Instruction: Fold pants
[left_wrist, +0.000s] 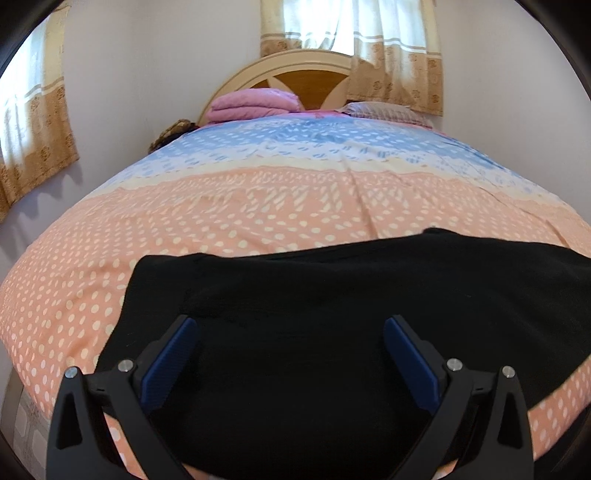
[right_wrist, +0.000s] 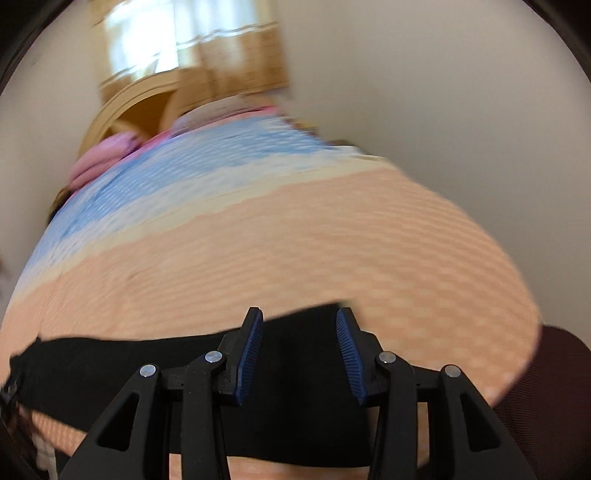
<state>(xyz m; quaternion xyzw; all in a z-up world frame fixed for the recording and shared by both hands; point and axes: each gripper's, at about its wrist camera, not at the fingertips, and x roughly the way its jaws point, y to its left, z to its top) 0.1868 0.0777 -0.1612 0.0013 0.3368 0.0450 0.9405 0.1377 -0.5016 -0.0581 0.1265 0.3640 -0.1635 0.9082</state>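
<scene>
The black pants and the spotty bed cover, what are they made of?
The pants look like soft, matte knit cloth, maybe fleece: no shine, and they drape loosely. The bed cover looks like thin printed woven cotton or similar: flat dots with fine creases.

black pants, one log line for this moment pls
black pants flat on bedsheet | left tongs open above | right tongs open, view blurred

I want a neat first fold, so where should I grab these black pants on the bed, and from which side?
Judging from both views, take the black pants by their near edge, coming in from the foot of the bed. They lie flat across the bedspread, and the open left gripper and open right gripper are each over the fabric, probably one toward either end.
</scene>
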